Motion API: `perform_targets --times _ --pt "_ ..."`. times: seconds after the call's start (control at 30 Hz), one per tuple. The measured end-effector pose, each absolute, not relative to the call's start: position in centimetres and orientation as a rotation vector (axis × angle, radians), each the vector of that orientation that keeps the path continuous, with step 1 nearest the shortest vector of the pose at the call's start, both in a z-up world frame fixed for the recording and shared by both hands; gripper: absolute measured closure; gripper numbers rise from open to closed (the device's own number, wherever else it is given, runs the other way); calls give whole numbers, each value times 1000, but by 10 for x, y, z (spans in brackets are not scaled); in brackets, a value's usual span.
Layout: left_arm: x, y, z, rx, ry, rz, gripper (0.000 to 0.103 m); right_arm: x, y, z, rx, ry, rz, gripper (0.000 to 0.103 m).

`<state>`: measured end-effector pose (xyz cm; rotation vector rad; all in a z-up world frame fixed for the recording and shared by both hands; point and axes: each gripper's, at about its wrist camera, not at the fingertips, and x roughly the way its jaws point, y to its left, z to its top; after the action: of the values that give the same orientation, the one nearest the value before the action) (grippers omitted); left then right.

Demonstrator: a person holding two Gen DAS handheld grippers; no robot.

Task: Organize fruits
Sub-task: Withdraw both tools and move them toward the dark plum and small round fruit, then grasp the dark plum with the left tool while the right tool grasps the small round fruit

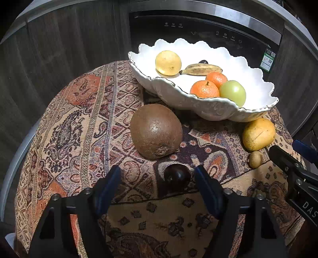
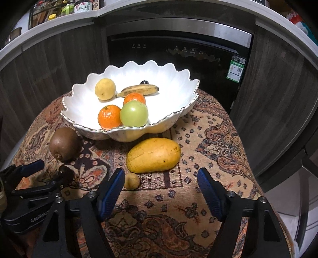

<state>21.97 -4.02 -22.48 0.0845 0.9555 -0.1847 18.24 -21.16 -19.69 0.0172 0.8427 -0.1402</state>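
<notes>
A white scalloped bowl (image 1: 210,111) (image 2: 83,111) on the patterned cloth holds a yellow round fruit (image 1: 168,62), a small banana (image 1: 201,69), two oranges (image 1: 204,89), a green apple (image 1: 233,92) and a dark grape (image 1: 203,62). On the cloth lie a brown kiwi (image 1: 156,131) (image 2: 64,144), a dark plum (image 1: 177,175), a yellow mango (image 1: 258,134) (image 2: 153,155) and a small tan fruit (image 1: 255,159) (image 2: 132,181). My left gripper (image 1: 158,176) is open, the plum between its fingertips, apart from both. My right gripper (image 2: 161,178) is open, just before the mango.
The round table's cloth (image 2: 208,139) drops off at the edges. A dark dishwasher front (image 2: 178,53) and wooden cabinets (image 1: 59,49) stand behind. Jars (image 2: 83,6) sit on the counter above. The right gripper shows at the right edge of the left wrist view (image 1: 294,170).
</notes>
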Motion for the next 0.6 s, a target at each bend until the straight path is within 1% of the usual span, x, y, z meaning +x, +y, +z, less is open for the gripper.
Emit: perform_targets --times 0.1,0.23,0.4,0.53,0.6 --pt "220 -41 -228 77 961 -198 37 184 -213 -202 29 852 -128 33" --pt "220 -42 -232 65 957 -203 40 184 -212 -208 46 856 -102 33" --pt "221 -40 -233 56 930 -199 43 189 -208 -215 57 870 -73 41" --pt "221 -38 -233 39 921 -196 45 192 -204 -220 67 880 -55 45" --pt "221 -37 -232 34 919 -190 48 195 -202 -222 76 891 -40 54"
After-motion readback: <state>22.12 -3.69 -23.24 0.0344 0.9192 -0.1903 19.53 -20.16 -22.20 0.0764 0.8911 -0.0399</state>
